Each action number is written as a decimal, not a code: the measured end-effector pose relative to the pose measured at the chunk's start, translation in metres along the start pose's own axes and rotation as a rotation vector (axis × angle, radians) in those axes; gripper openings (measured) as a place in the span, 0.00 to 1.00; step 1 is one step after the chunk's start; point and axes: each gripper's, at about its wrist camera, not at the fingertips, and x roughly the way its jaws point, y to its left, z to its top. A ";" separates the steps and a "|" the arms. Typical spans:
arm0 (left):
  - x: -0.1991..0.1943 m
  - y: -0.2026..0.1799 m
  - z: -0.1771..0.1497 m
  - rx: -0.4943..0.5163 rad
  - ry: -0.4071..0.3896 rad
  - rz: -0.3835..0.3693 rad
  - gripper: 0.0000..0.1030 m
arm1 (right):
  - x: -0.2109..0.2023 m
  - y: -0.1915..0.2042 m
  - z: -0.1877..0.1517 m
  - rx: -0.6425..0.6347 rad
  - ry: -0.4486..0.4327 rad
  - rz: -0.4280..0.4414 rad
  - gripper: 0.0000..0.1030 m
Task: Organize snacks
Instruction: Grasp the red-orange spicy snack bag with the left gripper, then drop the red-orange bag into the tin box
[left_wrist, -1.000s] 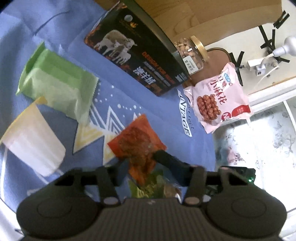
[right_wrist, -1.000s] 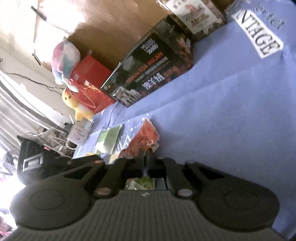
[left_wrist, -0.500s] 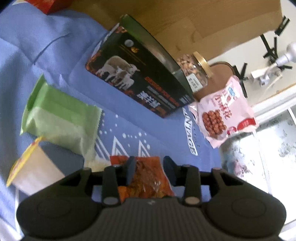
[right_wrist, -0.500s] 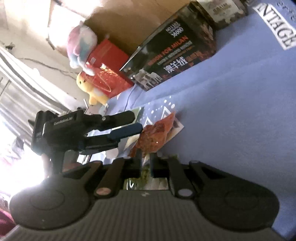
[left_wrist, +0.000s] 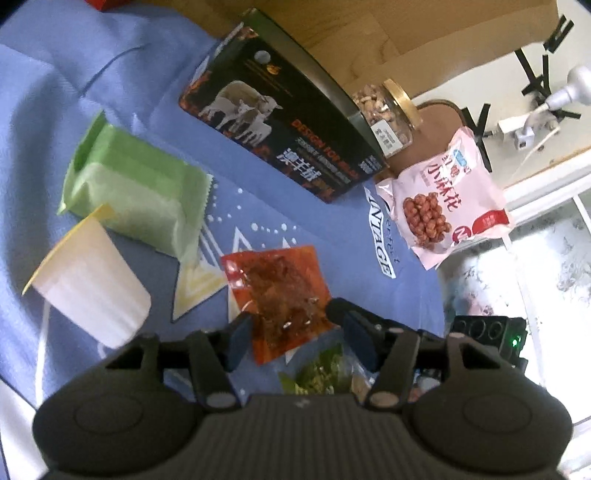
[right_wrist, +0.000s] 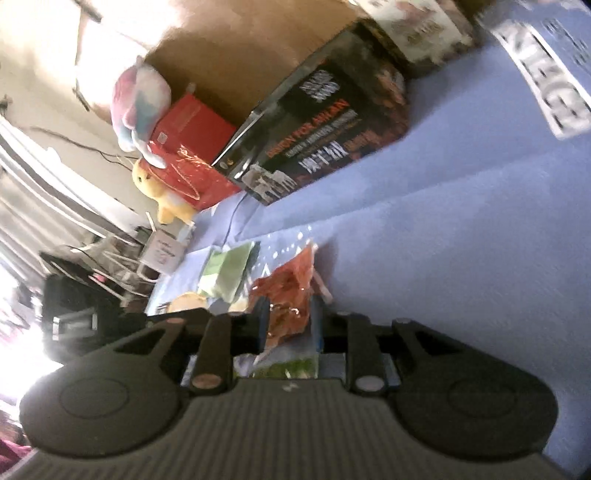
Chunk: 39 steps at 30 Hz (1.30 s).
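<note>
1. Jaws of the left gripper (left_wrist: 291, 332) are spreading in the left wrist view, and the orange-red snack packet (left_wrist: 279, 295) lies flat on the blue cloth (left_wrist: 369, 236) between them with a gap at each fingertip, so it reads as just let go.
2. Same view: the green packet (left_wrist: 136, 188) and the white cup (left_wrist: 88, 280) lie to the left of the red packet, the pink snack bag (left_wrist: 447, 206) sits well apart at the right edge, and the nut jar (left_wrist: 384, 114) stands behind the dark box (left_wrist: 280, 125). A clear bag of green snack (left_wrist: 321, 373) peeks out under the gripper body.
3. Right wrist view: jaws of the right gripper (right_wrist: 290, 325) are parting too, with the red packet's near end between the fingers; the blur hides whether either pad touches it.
4. Same view: the green packet and something yellow-rimmed, likely the cup, lie beyond the red packet, clustered near one another.
5. Judging progress: three small items look gathered in one patch, so sorting seems partly done. The pink bag, the jar and the green-snack bag appear left to place.
</note>
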 end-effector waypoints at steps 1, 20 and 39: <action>-0.001 0.003 0.001 -0.008 -0.003 -0.007 0.54 | 0.003 0.001 0.000 0.003 0.002 0.010 0.27; -0.007 0.006 0.005 -0.050 -0.021 -0.085 0.54 | -0.006 -0.031 0.000 0.247 -0.052 0.234 0.05; 0.025 -0.079 0.139 0.190 -0.190 0.002 0.54 | 0.010 0.010 0.120 0.108 -0.315 0.155 0.15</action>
